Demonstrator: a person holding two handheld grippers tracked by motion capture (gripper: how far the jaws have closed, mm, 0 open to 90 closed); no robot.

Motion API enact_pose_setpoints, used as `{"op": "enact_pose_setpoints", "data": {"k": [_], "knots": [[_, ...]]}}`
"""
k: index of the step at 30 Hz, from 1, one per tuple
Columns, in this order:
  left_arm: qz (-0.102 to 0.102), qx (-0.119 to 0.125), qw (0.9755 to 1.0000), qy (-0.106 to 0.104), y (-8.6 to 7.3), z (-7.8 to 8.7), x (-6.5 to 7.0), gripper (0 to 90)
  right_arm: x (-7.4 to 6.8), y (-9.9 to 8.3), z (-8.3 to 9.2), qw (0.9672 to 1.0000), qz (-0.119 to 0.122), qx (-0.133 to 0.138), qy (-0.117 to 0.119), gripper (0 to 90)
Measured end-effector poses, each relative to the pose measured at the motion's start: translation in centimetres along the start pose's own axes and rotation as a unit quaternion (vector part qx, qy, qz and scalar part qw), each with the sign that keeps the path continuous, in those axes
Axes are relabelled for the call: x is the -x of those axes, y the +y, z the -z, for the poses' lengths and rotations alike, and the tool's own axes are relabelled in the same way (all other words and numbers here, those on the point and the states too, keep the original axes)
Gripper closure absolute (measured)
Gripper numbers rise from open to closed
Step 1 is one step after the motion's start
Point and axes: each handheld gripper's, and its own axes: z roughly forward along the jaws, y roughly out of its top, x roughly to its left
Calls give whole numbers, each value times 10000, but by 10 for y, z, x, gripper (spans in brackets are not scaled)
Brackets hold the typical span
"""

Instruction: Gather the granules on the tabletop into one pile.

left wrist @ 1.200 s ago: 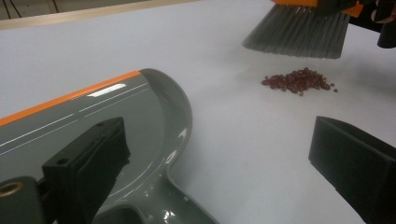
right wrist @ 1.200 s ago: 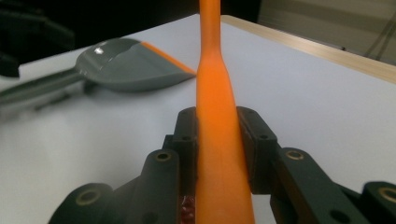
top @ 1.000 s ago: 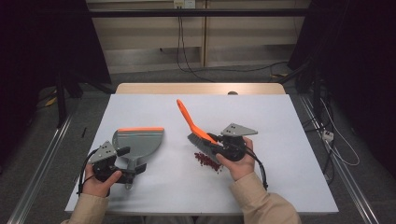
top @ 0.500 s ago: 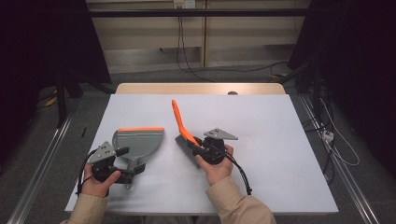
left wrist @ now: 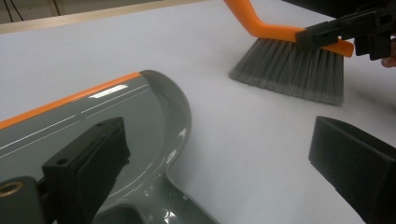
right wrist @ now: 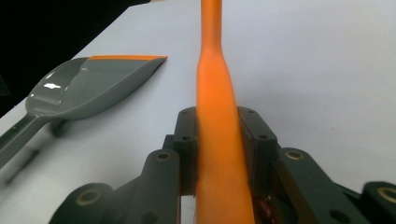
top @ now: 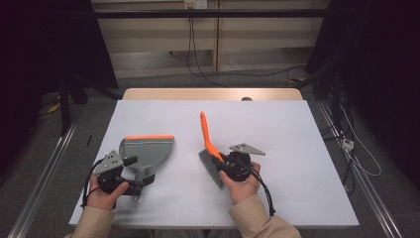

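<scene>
Brush [top: 210,148]: on the white worktop [top: 297,148], right of the dustpan [top: 147,151] and apart from it, its orange handle clenched in the right tongs [right wrist: 219,140]. Left tongs [top: 130,172] stand released around the dustpan's handle. Best practice: keep bristles pressed flat, sweep toward the pan's orange lip. Dark room; cables trail on the floor behind.

light: even overhead, tabletop [top: 297,148] bright, surroundings near black | shadows: soft, faint under brush [left wrist: 289,77] bristles | glare: white highlights on dustpan [left wrist: 116,116] in both gripper views | focus: near jaws soft in gripper views, high view sharp
</scene>
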Motion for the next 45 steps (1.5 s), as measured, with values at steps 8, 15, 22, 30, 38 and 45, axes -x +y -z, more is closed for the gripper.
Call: {"op": "enact_pose_setpoints", "data": {"k": [8,15,22,30,38,45], "knots": [[18,21,10000,-12,1,0,2,44,4,-6,13,10000,-17,35,-73,714],[4,8,10000,-11,1,0,2,44,8,-7,20,10000,24,-10,-85,714],[0,-13,10000,-2,1,-1,1,44,14,5,25,9996,-119,185,175,714],[37,-16,10000,-16,0,-1,-1,44,28,33,20,9982,311,380,340,713],[36,-58,10000,-13,-1,-2,-4,44,36,34,0,9971,717,-17,263,713],[46,-35,10000,1,-1,-1,-4,44,20,32,-5,9903,1277,-391,394,713]]}}
